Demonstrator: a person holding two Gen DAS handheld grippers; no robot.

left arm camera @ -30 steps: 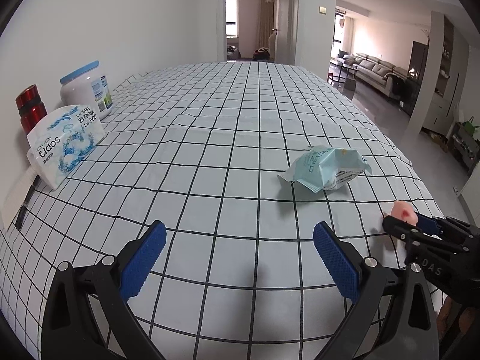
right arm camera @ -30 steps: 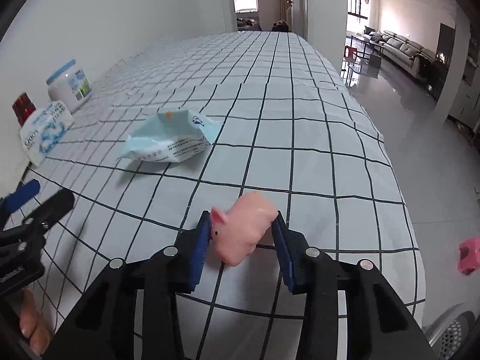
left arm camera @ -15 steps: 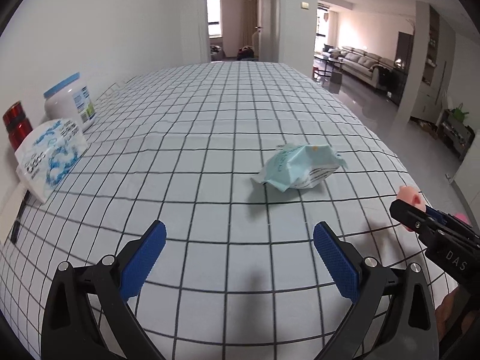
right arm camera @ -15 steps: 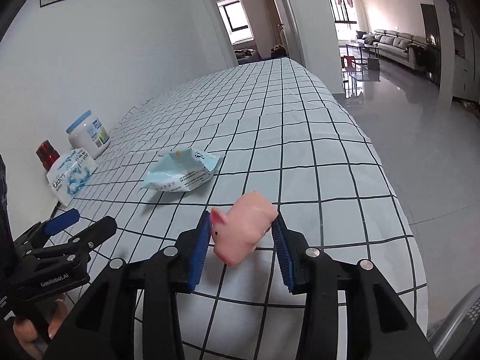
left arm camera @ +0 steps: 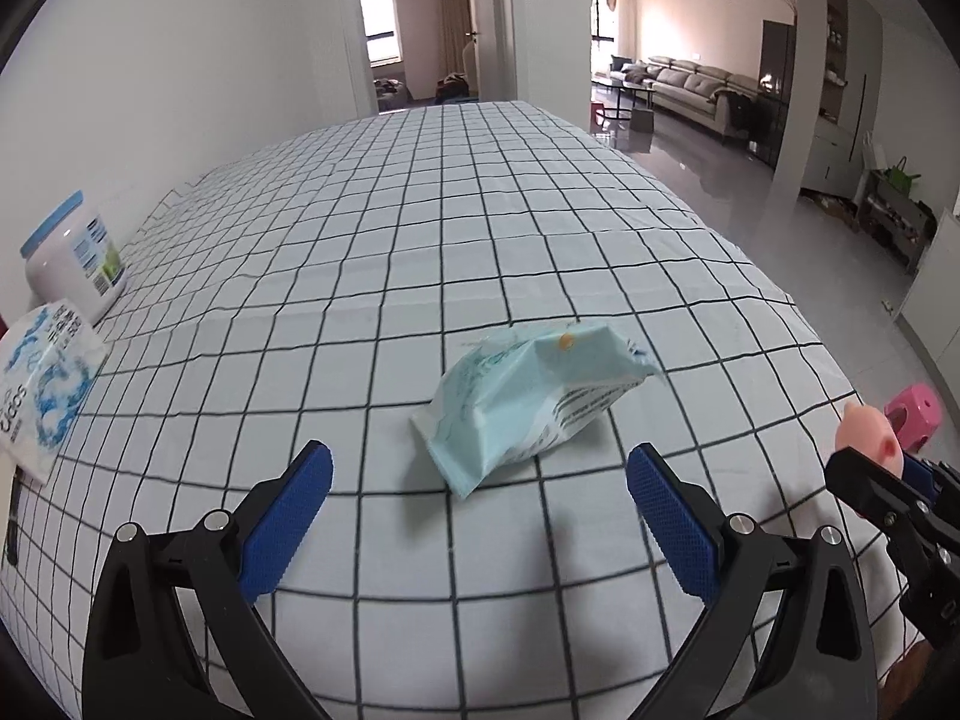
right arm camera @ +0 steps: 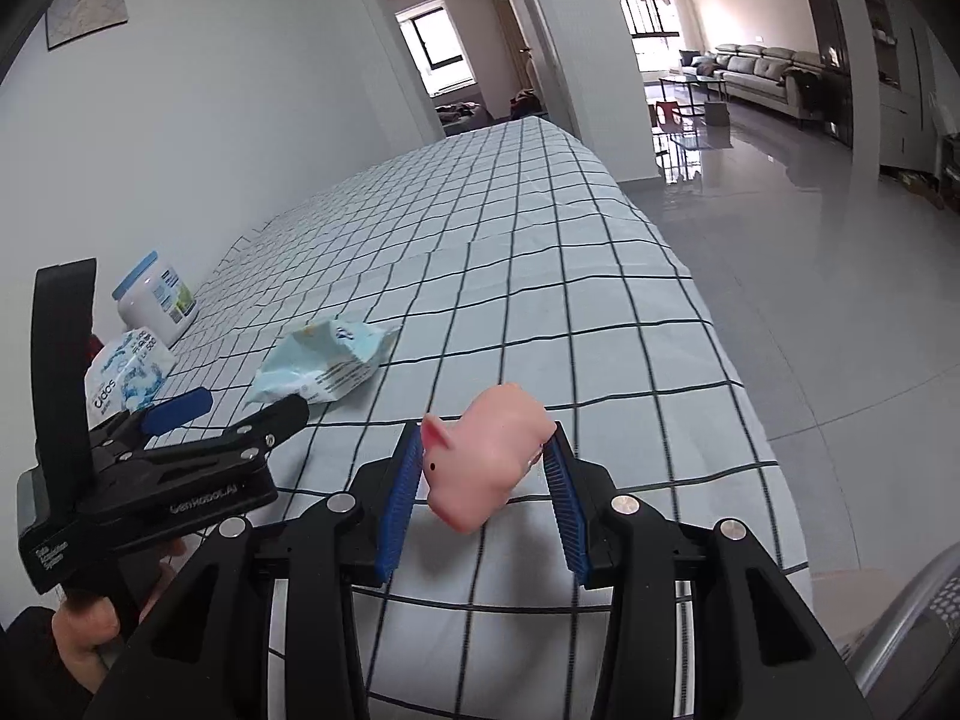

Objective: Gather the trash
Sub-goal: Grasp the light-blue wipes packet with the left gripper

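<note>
Black hand-held gripper [right arm camera: 486, 480] frames, blue textured pads [left arm camera: 672, 522], silver screws.

A long table [left arm camera: 480, 228] covered by a white cloth with a black grid stands with its left side along a white wall and runs far into the room. On it, near the middle of the near end, lies a crumpled pale blue wrapper [left arm camera: 528, 402], flat on the cloth. At the left edge by the wall sit a white jar with a blue lid [left arm camera: 75, 267] and, nearer and just beside it, a white and blue tissue pack [left arm camera: 42, 384]. A dark flat thing lies at the near left edge, too cut off to identify.
</note>
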